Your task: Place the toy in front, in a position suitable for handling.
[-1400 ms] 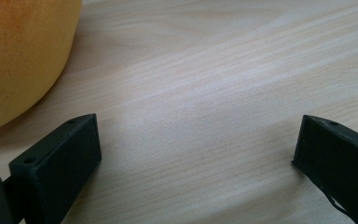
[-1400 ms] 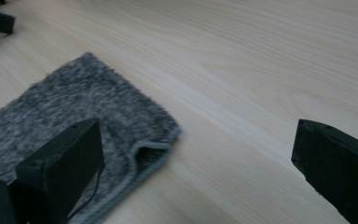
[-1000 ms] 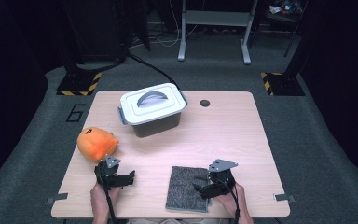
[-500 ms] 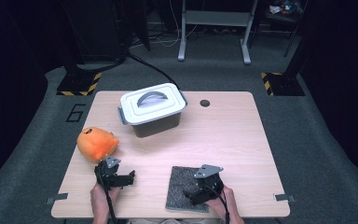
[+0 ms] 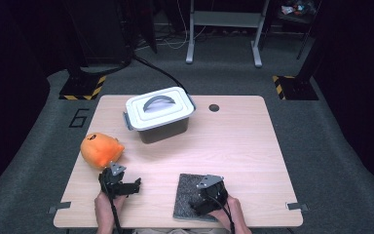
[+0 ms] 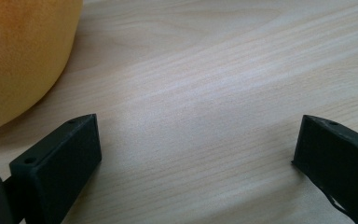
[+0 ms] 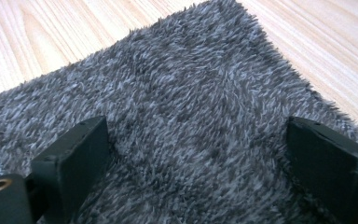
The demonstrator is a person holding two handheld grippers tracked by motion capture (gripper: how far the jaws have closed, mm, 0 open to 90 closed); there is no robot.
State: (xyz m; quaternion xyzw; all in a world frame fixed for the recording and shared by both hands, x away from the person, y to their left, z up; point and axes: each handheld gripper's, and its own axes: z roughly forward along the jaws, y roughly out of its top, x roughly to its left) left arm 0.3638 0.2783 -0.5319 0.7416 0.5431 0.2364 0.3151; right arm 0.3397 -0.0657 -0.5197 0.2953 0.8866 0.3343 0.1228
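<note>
Since a second ago we have brought our right hand-held gripper (image 5: 198, 204) in from the right edge of the grey fuzzy mat (image 5: 187, 187) to a spot over the mat's middle, nearer our left side, and lowered it toward the pile. In the right gripper view its jaws now stand on either side of a stretch of fibres, pressed down into them. The jaws have just been closing a little, though they are wide apart and the mat lies flat between them, not pinched.
</note>
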